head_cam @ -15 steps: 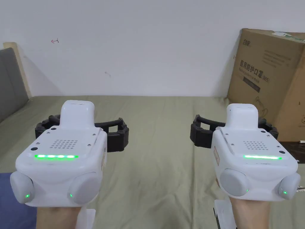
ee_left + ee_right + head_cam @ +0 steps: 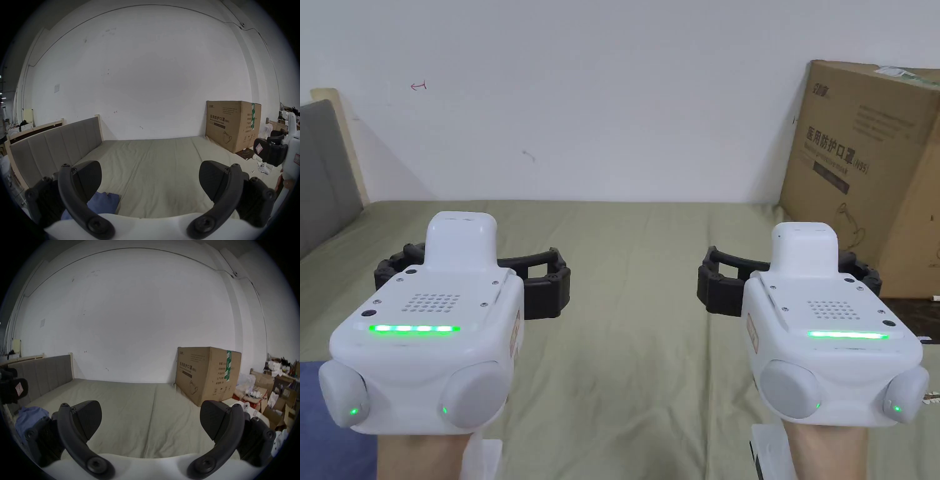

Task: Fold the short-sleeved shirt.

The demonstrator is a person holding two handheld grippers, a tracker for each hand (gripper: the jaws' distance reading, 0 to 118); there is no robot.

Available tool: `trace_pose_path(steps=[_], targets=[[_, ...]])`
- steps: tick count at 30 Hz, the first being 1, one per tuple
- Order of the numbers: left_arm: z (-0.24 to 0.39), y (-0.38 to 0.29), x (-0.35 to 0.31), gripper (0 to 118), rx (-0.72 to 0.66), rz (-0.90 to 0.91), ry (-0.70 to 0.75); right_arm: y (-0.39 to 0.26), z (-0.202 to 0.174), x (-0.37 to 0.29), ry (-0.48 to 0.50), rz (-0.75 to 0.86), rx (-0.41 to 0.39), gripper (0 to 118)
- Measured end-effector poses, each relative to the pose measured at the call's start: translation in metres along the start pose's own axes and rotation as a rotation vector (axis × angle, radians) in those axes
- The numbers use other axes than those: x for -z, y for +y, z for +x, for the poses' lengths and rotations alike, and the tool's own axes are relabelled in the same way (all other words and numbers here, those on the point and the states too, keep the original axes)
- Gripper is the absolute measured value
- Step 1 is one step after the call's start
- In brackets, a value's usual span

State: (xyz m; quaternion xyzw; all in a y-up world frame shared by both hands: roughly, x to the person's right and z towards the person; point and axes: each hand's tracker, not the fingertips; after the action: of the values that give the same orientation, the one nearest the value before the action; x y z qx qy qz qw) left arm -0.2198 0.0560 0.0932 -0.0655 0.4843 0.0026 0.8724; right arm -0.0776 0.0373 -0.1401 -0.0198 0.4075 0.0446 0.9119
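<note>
A crumpled blue shirt (image 2: 319, 425) lies on the bed's near left corner, cut off by the frame edge. In the left gripper view the shirt (image 2: 103, 203) sits just below and behind the left jaw. In the right gripper view the shirt (image 2: 30, 415) is far left. My left gripper (image 2: 472, 278) hovers above the sheet, open, jaws wide apart with nothing between them (image 2: 150, 177). My right gripper (image 2: 790, 278) is level with it to the right, also open and holding nothing (image 2: 151, 417).
The bed has an olive-green sheet (image 2: 637, 262) against a white wall. A grey padded headboard (image 2: 322, 169) runs along the left. A large cardboard box (image 2: 862, 169) stands at the right end of the bed. Boxes and clutter (image 2: 267, 395) lie beyond it.
</note>
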Motion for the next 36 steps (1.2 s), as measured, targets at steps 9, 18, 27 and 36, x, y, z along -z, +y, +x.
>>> trace_pose_path(steps=[9,18,27,36], targets=[[0.0019,0.0004,-0.0007,118,0.002,-0.002,-0.008,0.0016,0.0045,0.0023,0.026,-0.024,0.057,118],[0.0027,0.0008,-0.0011,118,0.008,0.005,-0.005,0.0027,0.0064,0.0017,0.037,-0.025,0.065,118],[0.0042,-0.0014,-0.0021,118,0.029,0.006,0.004,0.0014,0.0054,0.0012,0.036,-0.031,0.058,118],[0.0026,-0.0019,-0.0004,118,0.016,-0.002,0.000,0.0006,0.0049,0.0020,0.034,-0.036,0.053,118]])
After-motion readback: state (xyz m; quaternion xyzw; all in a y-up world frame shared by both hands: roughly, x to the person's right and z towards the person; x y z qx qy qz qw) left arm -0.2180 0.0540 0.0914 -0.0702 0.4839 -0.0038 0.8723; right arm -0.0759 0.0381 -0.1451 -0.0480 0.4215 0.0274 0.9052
